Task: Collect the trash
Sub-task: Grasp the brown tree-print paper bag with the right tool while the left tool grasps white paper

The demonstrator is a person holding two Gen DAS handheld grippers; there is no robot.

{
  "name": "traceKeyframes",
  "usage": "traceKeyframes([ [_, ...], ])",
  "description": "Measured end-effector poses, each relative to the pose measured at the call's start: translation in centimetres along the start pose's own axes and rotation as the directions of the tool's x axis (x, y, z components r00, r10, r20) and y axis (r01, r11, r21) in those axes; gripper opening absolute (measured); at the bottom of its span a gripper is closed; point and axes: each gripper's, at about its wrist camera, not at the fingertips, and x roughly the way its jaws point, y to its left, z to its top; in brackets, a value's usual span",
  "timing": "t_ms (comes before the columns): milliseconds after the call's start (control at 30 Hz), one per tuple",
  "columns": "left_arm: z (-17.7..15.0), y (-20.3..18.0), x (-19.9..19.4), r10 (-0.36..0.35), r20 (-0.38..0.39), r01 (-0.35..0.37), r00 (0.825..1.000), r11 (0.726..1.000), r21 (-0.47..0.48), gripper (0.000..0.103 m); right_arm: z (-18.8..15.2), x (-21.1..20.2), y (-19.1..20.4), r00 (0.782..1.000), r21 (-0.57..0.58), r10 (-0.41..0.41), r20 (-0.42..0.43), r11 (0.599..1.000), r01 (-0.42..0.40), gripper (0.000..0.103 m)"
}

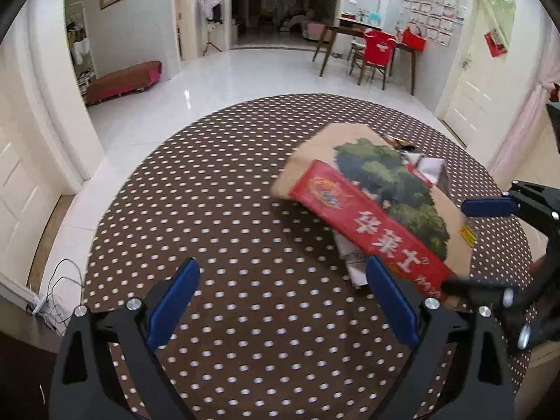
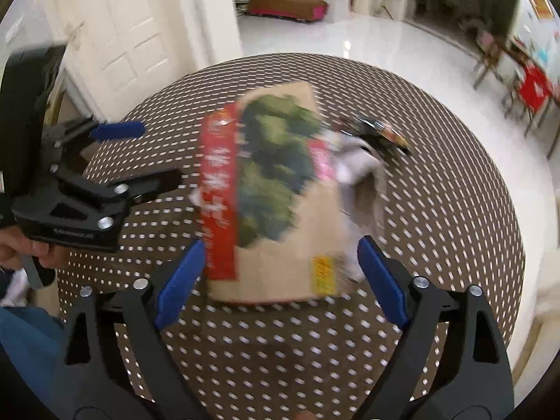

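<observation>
A brown paper bag (image 1: 371,192) with a green tree print and a red band lies on the round dotted table (image 1: 227,210). It also shows in the right wrist view (image 2: 273,192). White crumpled paper (image 2: 360,164) and a dark wrapper (image 2: 381,129) lie behind it. My left gripper (image 1: 281,280) is open, with the bag to its right. My right gripper (image 2: 280,255) is open, its fingers on either side of the bag's near end. The right gripper also shows in the left wrist view (image 1: 469,245), and the left gripper in the right wrist view (image 2: 154,150).
White crumpled paper (image 1: 350,259) pokes out under the bag. Beyond the table are white tiled floor (image 1: 245,73), a red bench (image 1: 122,80), a wooden table with a red-covered chair (image 1: 378,49) and white doors (image 2: 119,35).
</observation>
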Motion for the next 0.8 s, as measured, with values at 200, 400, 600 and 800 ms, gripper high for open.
traceKeyframes([
  [200,-0.7,1.8,0.0,0.036,-0.017,-0.036,0.999,0.999,-0.037,0.094,1.8,4.7,4.3,0.988,-0.142,-0.140,-0.057,0.981,0.131,0.092],
  [400,-0.7,2.1,-0.3,0.027,-0.005,-0.027,1.000,0.999,-0.034,0.094,0.2,1.8,0.8,1.000,0.007,-0.026,0.006,1.000,0.026,0.084],
  [600,-0.6,-0.2,0.0,-0.030,0.000,0.030,1.000,0.999,0.031,0.094,-4.6,-2.0,-4.4,0.996,0.206,0.045,0.082,0.977,-0.061,0.084],
  [800,0.0,-3.9,1.3,-0.097,-0.024,0.100,0.995,0.986,0.133,0.094,-9.4,-5.5,-7.8,0.987,0.370,0.011,0.158,0.926,-0.069,0.084],
])
